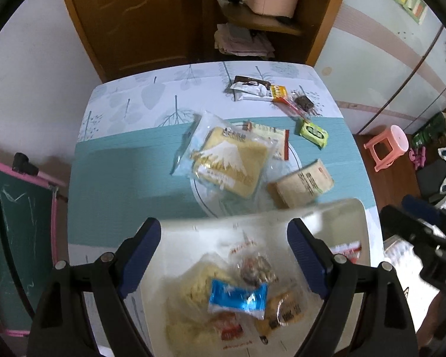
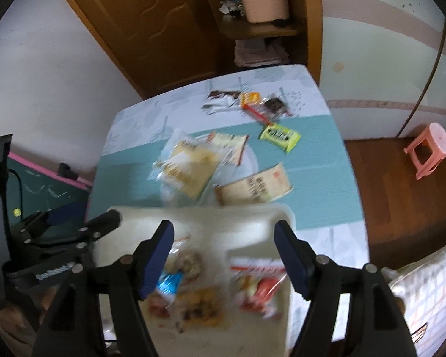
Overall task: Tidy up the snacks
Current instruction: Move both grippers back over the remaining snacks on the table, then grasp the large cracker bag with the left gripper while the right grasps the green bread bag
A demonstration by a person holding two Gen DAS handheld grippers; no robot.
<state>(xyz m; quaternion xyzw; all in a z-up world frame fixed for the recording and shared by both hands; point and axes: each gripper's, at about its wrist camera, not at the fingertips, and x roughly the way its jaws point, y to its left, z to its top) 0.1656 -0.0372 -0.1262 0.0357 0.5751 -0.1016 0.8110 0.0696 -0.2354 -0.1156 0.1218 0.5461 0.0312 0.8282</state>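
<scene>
The left gripper (image 1: 224, 255) hangs with its 2 blue-padded fingers (image 1: 141, 255) spread wide apart, nothing between them, above the near end of a white bin (image 1: 336, 217) that sits at the near edge of the table (image 1: 110, 160). The right gripper (image 2: 224, 255) is likewise spread wide and empty, over the same white bin (image 2: 252, 223); both views are blurred here. Inside the bin lie several small snacks, among them a blue wrapped candy (image 1: 238, 297), an orange-brown packet (image 1: 282, 312) to its right, and a red-and-white packet (image 2: 258, 285) on the right side.

Just beyond the bin, near the middle of the table, a large yellow cake pack (image 1: 232, 160) with a mountain picture lies on a clear round plate (image 1: 294, 160), partly covering a pale packet with a red edge (image 1: 270, 136). A tan wrapped bar (image 1: 300, 184) rests at the plate's right rim, close to the bin's far wall. Farther right lies a green packet (image 1: 313, 132). At the far right of the table sit a white-and-brown pouch (image 1: 252, 89), a yellow box (image 1: 278, 92) touching it, and a dark brown square (image 1: 304, 102).
</scene>
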